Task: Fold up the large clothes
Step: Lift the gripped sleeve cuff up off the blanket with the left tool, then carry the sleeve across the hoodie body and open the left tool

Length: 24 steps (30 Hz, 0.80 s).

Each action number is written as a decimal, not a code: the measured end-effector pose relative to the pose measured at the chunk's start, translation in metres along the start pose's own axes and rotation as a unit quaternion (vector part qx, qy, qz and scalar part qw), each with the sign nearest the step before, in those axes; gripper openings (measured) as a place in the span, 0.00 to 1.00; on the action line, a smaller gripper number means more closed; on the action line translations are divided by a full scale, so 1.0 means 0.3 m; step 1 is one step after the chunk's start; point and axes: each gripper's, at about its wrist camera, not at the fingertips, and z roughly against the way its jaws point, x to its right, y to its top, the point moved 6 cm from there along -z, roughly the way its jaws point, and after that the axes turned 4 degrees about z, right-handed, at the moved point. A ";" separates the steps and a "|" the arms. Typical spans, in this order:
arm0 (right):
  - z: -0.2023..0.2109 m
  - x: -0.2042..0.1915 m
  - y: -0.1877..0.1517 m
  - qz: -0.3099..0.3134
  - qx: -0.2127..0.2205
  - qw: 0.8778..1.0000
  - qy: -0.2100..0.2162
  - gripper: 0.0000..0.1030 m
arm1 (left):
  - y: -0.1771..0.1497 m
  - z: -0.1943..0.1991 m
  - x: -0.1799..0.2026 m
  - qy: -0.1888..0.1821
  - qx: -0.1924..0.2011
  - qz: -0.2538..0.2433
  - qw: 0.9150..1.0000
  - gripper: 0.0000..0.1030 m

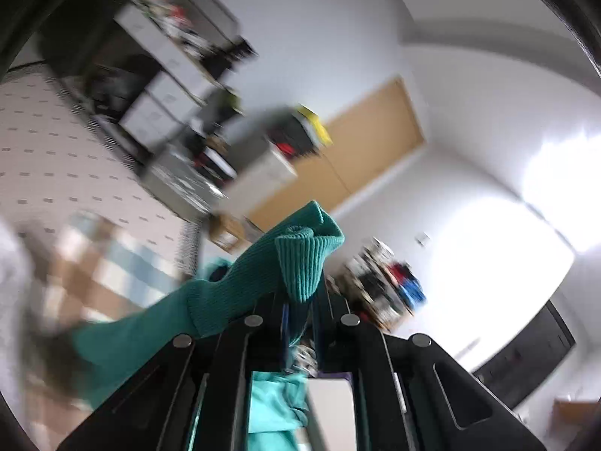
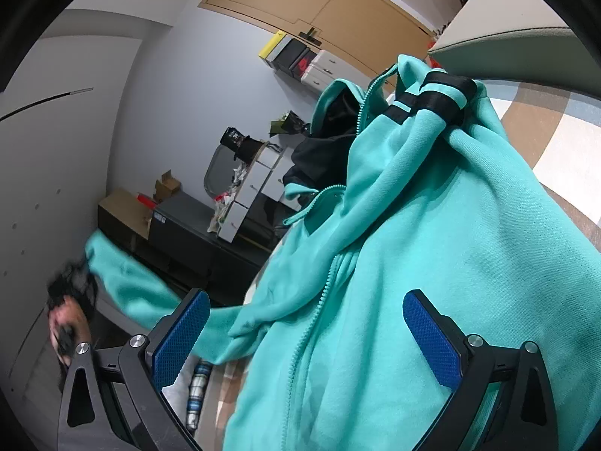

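A teal zip-up hoodie (image 2: 413, 233) with black stripes on one sleeve lies bunched on a checked cloth surface (image 2: 556, 143). My right gripper (image 2: 308, 338) is open, its blue pads (image 2: 432, 338) wide apart just above the hoodie's front by the zipper. My left gripper (image 1: 300, 308) is shut on the ribbed cuff of a sleeve (image 1: 300, 259) and holds it up in the air; the sleeve trails down to the left. In the right wrist view that sleeve (image 2: 124, 282) stretches out to the left gripper and the hand (image 2: 67, 323).
Dark cabinets with white drawer boxes and clutter (image 2: 240, 195) stand along the wall. A wooden double door (image 2: 319, 3) is behind. A can (image 2: 197, 391) lies by the hoodie's edge. A bright window (image 1: 507, 263) glares in the left wrist view.
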 end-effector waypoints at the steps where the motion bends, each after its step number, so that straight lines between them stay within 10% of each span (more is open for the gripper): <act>1: 0.000 -0.001 -0.001 0.001 0.000 1.000 0.000 1.00 | -0.056 -0.095 0.063 -0.014 -0.029 -0.002 0.999 0.05; 12: 0.075 0.057 0.026 -0.050 0.061 0.996 0.031 1.00 | -0.710 -0.764 0.265 -0.054 -0.268 -0.039 0.961 0.04; 20: 0.088 0.079 0.037 -0.073 0.076 0.992 0.065 1.00 | -1.024 -0.969 0.232 -0.049 -0.437 -0.013 0.898 0.06; 23: 0.084 0.074 0.036 -0.070 0.074 0.993 0.063 1.00 | -1.048 -0.948 0.175 -0.033 -0.466 0.008 0.884 0.16; 24: 0.083 0.073 0.036 -0.069 0.073 0.993 0.062 1.00 | -1.042 -0.932 0.158 -0.028 -0.473 0.013 0.880 0.35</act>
